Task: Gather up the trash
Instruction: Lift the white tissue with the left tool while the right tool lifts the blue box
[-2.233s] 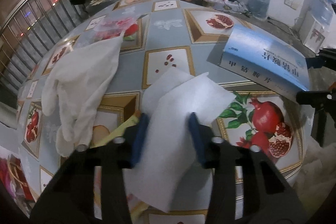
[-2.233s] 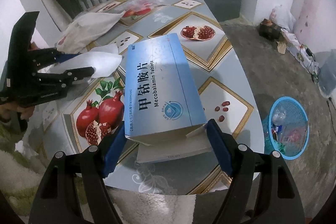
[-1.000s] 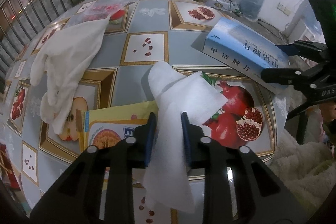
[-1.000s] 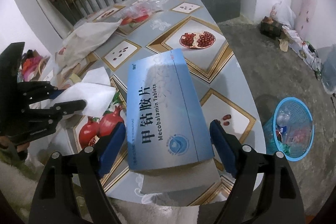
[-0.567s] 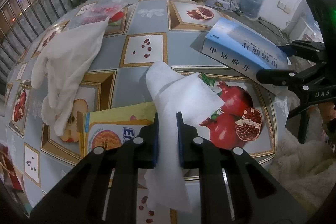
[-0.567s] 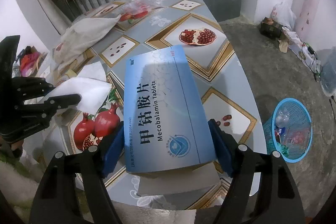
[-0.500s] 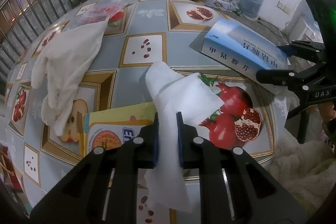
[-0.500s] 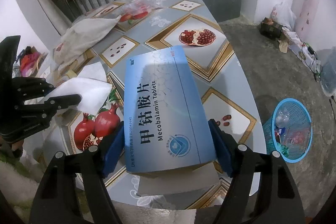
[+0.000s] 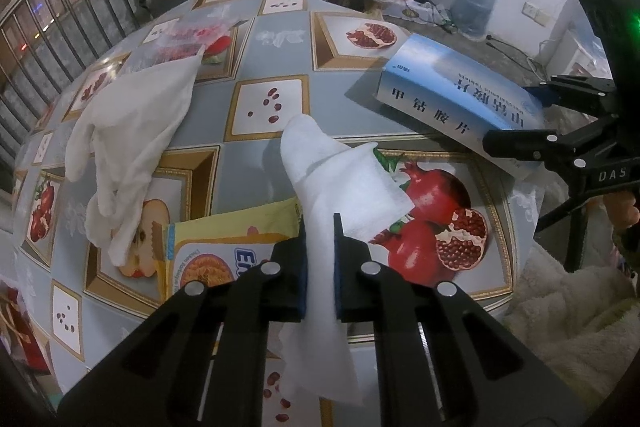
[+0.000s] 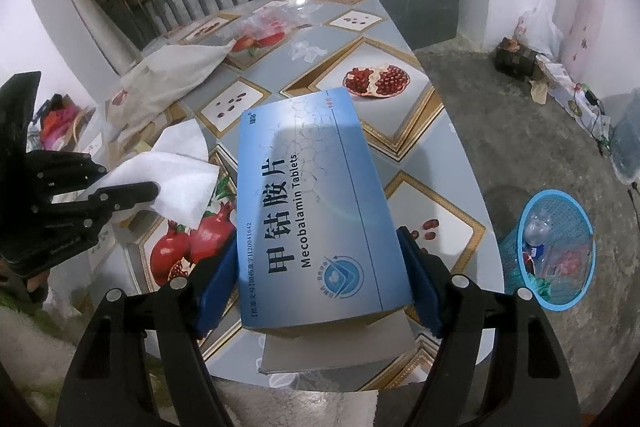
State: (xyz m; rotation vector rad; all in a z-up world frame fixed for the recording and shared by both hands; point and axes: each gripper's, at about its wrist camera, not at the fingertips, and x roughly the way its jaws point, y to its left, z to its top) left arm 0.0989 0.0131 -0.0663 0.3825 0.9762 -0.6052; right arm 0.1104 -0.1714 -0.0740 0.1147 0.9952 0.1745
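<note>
While left jaws closed onto tissue [image 9: 320, 267], box [image 10: 316, 211] lifted

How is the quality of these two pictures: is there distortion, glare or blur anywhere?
Left wrist view: strong fisheye bulge bends the table; the white tissue is sharp; a green light flares on the right gripper. Right wrist view: the railing curves; soft glare lies across the blue box; its print stays readable.

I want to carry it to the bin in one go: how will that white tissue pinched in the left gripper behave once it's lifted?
The white tissue is probably floppy: it folds and droops below the left gripper, whose jaws have just been closing onto it. It looks thin and light, so it may flutter. The narrow pinch could let it slip or tear.
</note>
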